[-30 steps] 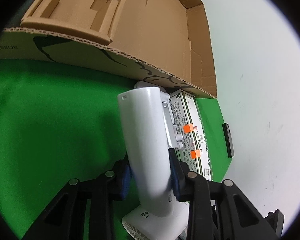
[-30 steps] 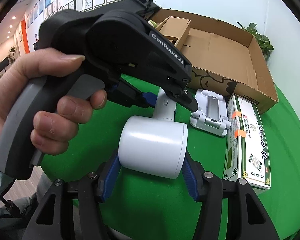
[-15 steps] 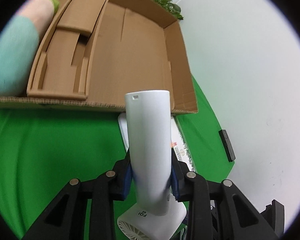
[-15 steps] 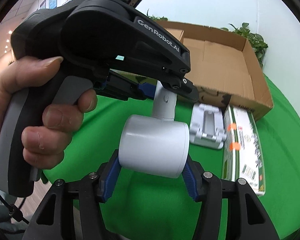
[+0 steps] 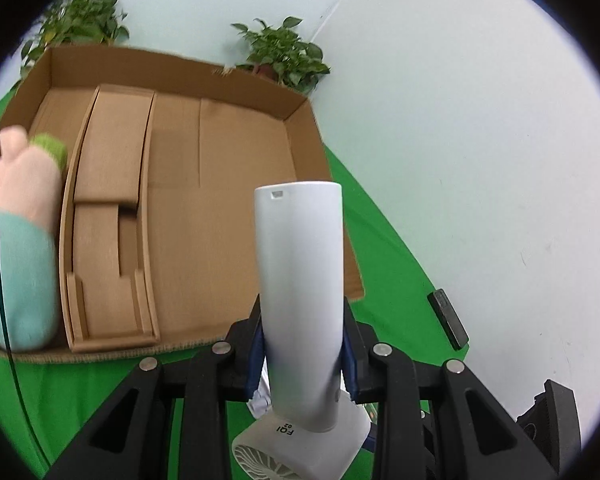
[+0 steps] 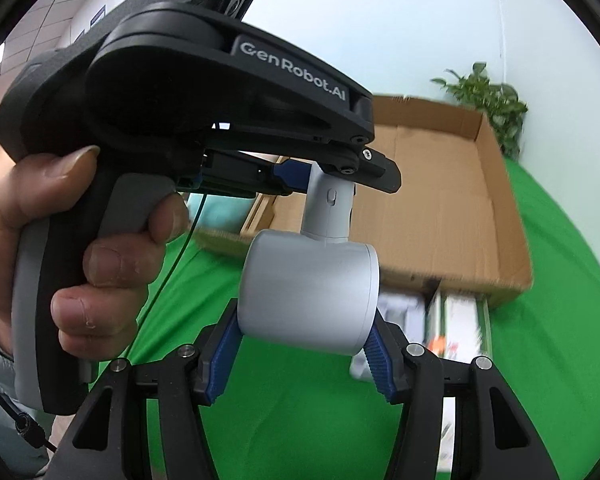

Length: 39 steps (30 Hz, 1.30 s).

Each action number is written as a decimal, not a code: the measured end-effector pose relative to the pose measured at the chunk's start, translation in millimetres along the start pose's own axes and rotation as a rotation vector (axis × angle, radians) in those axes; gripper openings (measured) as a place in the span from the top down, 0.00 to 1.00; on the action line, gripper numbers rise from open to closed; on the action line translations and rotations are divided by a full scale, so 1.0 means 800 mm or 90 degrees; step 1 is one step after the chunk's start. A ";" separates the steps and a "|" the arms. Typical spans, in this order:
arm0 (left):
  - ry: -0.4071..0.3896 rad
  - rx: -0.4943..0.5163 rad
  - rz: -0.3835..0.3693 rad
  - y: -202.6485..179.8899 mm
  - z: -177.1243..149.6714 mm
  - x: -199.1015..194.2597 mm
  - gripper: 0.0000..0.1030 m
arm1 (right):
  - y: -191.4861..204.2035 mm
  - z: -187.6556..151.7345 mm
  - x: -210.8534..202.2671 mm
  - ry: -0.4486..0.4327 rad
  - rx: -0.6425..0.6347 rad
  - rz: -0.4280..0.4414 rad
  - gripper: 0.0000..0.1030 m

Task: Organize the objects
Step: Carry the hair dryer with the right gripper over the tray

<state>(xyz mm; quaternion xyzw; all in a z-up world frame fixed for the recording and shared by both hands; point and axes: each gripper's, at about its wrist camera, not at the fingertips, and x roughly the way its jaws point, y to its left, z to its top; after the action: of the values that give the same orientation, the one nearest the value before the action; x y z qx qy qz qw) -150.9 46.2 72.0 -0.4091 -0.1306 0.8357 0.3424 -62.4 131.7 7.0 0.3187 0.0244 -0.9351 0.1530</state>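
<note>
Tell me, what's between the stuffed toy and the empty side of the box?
A folded cardboard insert lies between the plush toy and the box's bare floor, seen from the left wrist.

Plush toy (image 5: 18, 248) in box (image 5: 228, 216)

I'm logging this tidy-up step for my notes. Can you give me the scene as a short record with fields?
held item: white handheld fan
left gripper: shut on the fan's handle
right gripper: shut on the fan's head
cardboard box: open, behind the fan
in box: plush toy, cardboard insert
surface: green cloth
</note>
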 end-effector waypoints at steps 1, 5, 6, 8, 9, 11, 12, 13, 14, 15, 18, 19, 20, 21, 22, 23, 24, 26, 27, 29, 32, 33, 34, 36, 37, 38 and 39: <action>-0.003 0.004 0.001 -0.006 0.004 0.004 0.71 | -0.003 0.008 0.001 -0.003 0.000 -0.001 0.47; -0.003 0.021 0.005 -0.038 0.021 0.027 0.71 | -0.018 0.039 0.009 -0.008 0.001 0.000 0.47; -0.001 0.029 0.006 -0.038 0.033 0.034 0.71 | -0.023 0.048 0.013 -0.006 0.005 0.003 0.47; 0.002 0.041 0.013 -0.045 0.045 0.046 0.71 | -0.033 0.062 0.023 -0.002 0.013 0.010 0.47; 0.006 0.045 0.019 -0.043 0.052 0.053 0.71 | -0.037 0.068 0.028 0.002 0.015 0.012 0.47; 0.009 0.045 0.027 -0.039 0.062 0.066 0.71 | -0.044 0.078 0.039 0.007 0.022 0.018 0.47; 0.012 0.040 0.030 -0.034 0.068 0.074 0.71 | -0.049 0.084 0.047 0.012 0.025 0.023 0.47; 0.016 0.037 0.034 -0.029 0.073 0.082 0.71 | -0.051 0.088 0.052 0.017 0.027 0.026 0.47; 0.019 0.034 0.035 -0.025 0.081 0.094 0.71 | -0.055 0.092 0.058 0.021 0.030 0.031 0.47; 0.023 0.031 0.037 -0.021 0.085 0.101 0.71 | -0.058 0.095 0.067 0.026 0.033 0.034 0.47; 0.039 0.030 0.055 -0.010 0.090 0.109 0.71 | -0.065 0.096 0.088 0.040 0.037 0.040 0.48; 0.042 0.031 0.059 -0.005 0.087 0.113 0.71 | -0.068 0.096 0.097 0.046 0.039 0.042 0.48; 0.051 0.033 0.068 -0.001 0.084 0.119 0.71 | -0.070 0.094 0.105 0.053 0.040 0.042 0.48; 0.057 0.035 0.074 0.002 0.084 0.125 0.71 | -0.073 0.092 0.116 0.061 0.044 0.043 0.48; 0.065 0.036 0.080 0.005 0.082 0.131 0.71 | -0.076 0.090 0.123 0.067 0.050 0.045 0.48; 0.074 0.037 0.088 0.009 0.081 0.138 0.71 | -0.080 0.090 0.131 0.074 0.057 0.049 0.48; 0.083 0.037 0.093 0.014 0.080 0.147 0.71 | -0.086 0.088 0.141 0.083 0.067 0.056 0.48; 0.101 0.030 0.100 0.024 0.079 0.164 0.71 | -0.092 0.086 0.153 0.094 0.079 0.063 0.49; 0.108 0.029 0.104 0.026 0.078 0.169 0.71 | -0.096 0.084 0.159 0.101 0.086 0.066 0.49; 0.123 0.027 0.113 0.030 0.078 0.181 0.71 | -0.100 0.080 0.170 0.112 0.097 0.071 0.49; 0.142 0.021 0.127 0.039 0.077 0.199 0.71 | -0.105 0.076 0.186 0.130 0.110 0.071 0.49; 0.148 0.017 0.129 0.042 0.077 0.204 0.71 | -0.107 0.075 0.190 0.137 0.115 0.073 0.49; 0.149 0.020 0.129 0.044 0.077 0.207 0.71 | -0.108 0.074 0.195 0.143 0.118 0.074 0.49; 0.160 0.025 0.145 0.042 0.077 0.206 0.70 | -0.106 0.074 0.200 0.148 0.114 0.066 0.49; 0.168 0.021 0.158 0.044 0.077 0.204 0.70 | -0.106 0.075 0.201 0.149 0.114 0.065 0.49; 0.170 0.020 0.166 0.042 0.072 0.198 0.70 | -0.105 0.076 0.202 0.149 0.118 0.070 0.49; 0.170 0.020 0.179 0.043 0.073 0.194 0.69 | -0.105 0.077 0.203 0.153 0.121 0.070 0.49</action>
<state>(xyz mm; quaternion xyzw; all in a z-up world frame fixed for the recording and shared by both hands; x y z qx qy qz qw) -279.1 130.3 -0.4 -0.5249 -0.0126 0.8157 0.2426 -245.6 158.8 -46.0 0.4420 -0.0635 -0.8787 0.1689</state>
